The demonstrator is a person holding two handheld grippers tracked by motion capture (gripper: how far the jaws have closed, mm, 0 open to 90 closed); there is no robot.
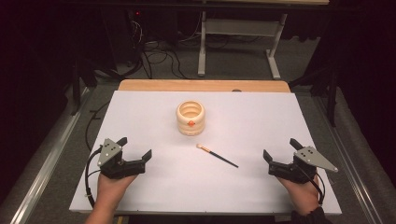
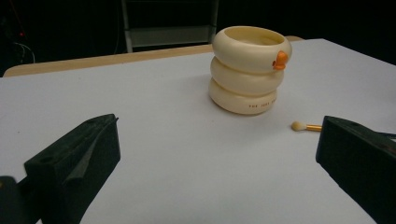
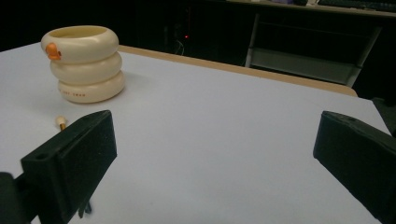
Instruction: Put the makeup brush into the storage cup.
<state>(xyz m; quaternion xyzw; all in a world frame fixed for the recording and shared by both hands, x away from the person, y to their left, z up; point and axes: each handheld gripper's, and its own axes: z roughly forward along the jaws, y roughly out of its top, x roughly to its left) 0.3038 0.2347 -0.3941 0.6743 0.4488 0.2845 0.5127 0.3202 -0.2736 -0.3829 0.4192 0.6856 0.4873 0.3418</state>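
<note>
Lying mid-table: brush [image 1: 217, 156], cup [image 1: 190, 118]; wide margins.

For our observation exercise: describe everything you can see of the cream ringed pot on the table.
The pot looks like three cream rings stacked upright, glossy like glazed ceramic or plastic. Its top is open. A small orange beak-like knob sits on the top ring, and tiny dark lettering runs along the bottom ring. It stands near the middle of the white table, beyond the brush, touching nothing else.
</note>
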